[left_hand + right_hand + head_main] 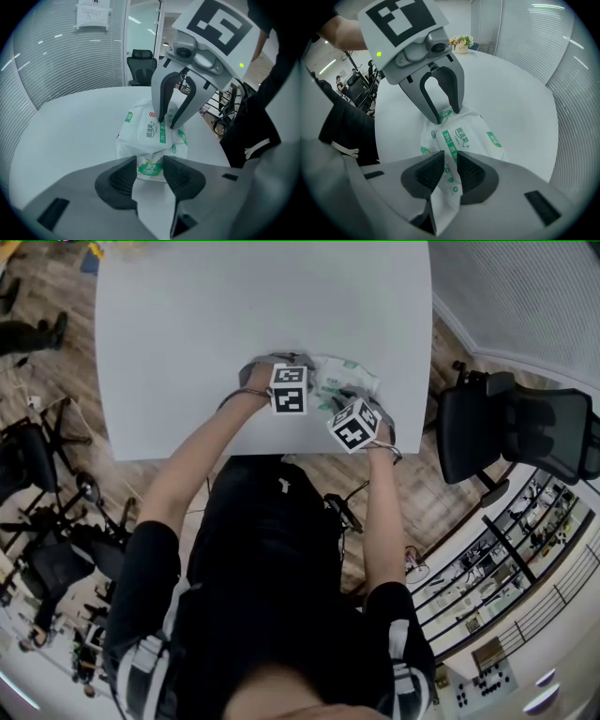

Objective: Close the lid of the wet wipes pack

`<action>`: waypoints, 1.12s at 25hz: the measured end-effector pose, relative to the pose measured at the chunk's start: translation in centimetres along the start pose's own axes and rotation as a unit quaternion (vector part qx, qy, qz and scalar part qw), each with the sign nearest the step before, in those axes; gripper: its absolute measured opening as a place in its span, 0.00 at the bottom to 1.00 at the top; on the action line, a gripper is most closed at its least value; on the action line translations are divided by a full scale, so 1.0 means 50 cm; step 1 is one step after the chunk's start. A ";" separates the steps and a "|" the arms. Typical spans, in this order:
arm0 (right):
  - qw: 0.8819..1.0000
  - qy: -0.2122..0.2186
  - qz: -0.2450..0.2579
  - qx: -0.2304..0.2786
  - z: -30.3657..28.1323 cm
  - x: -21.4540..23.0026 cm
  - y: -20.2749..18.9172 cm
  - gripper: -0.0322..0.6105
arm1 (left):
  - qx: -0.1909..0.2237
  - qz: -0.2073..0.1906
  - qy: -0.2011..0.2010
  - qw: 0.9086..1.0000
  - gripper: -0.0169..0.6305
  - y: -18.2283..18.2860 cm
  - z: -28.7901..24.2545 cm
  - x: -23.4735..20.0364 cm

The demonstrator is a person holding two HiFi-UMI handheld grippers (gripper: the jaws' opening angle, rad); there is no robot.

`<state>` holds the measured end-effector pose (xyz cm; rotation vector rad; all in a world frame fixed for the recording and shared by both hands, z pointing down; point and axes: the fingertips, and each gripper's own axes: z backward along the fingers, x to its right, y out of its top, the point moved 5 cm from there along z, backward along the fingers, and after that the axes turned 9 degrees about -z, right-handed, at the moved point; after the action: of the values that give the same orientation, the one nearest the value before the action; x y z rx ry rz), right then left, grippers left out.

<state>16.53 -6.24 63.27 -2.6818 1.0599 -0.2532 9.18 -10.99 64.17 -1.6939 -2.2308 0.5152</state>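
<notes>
Nearest the lens, the ribbed dark pads (426, 173) of the right hand-held gripper (450, 161) stood narrow. They were pinched on a thin white flap (449, 190) with green print that ran up into the pack (464, 136). Whether this flap was the lid itself or the pack's end seam could not be told. The left hand-held gripper (150, 168) was closed on the opposite end of the pack, its pads pressing the crimped film at the green logo. Both pointed steeply down and faced each other across the pack, fingertips near but apart. The pack lay on the white tabletop (65, 140), close to its near edge, just in front of the person.

Likely hazards, as judged from this arrangement:
(a) The flap looked thin and smooth, so a pull along it could draw it out of the right pads or tear it.
(b) If the flap were laid down skewed or creased, the lid would probably not seal all round.
(c) The pack looked soft, so a hard squeeze by the left pads could buckle its top face and spoil the lid's seat.
(d) Should the left grip slip, the pack could slide on the bare tabletop toward the edge.
(e) The two hand-held grippers were so near each other that a careless swing might knock them together.
</notes>
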 end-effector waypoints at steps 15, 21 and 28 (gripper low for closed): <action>0.993 -0.031 -0.101 0.055 -0.031 0.021 0.011 0.20 | 0.048 0.091 -0.010 0.995 0.31 -0.069 -0.032 -0.037; 0.946 -0.078 -0.257 0.182 -0.010 0.196 0.015 0.16 | 0.176 0.179 0.012 0.968 0.30 -0.078 -0.069 -0.189; 0.869 -0.138 -0.352 0.319 0.060 0.328 -0.054 0.15 | 0.276 0.241 0.105 0.925 0.16 -0.015 -0.056 -0.241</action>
<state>30.86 -15.15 62.34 -2.2557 -0.1328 -0.2689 12.95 -22.47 66.78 -1.8487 -1.3301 0.9209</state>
